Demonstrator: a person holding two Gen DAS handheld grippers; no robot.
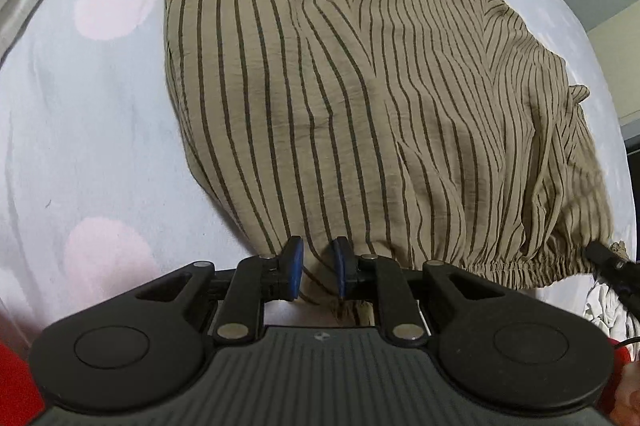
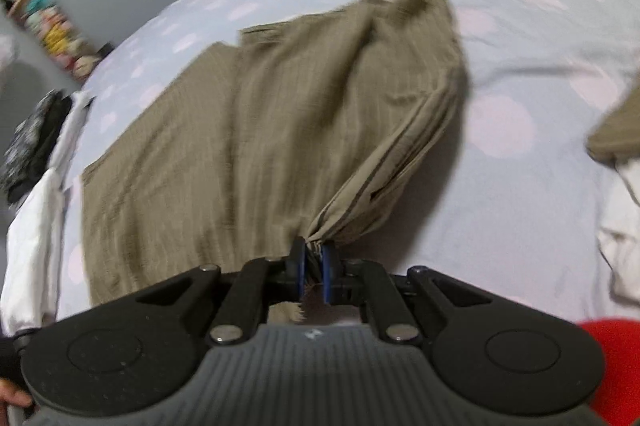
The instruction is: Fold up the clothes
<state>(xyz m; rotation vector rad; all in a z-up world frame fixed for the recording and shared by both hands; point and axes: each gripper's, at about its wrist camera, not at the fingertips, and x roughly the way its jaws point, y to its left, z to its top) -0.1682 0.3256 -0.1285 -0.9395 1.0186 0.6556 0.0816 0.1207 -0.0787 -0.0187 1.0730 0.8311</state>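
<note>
Right gripper (image 2: 313,268): jaws clamped on a bunched corner of the striped tan garment (image 2: 248,130), lifting it. Left gripper (image 1: 316,268): jaws parted at the gathered hem, pads clear of cloth. Garment lies spread on the dotted sheet (image 1: 80,130). Beyond: white cloth (image 2: 32,246), folded tan item (image 2: 620,130).

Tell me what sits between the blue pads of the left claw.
In the left wrist view, the left claw stands open at the near edge of the striped garment; only thin loose cords hang in the gap, unpinched.
</note>
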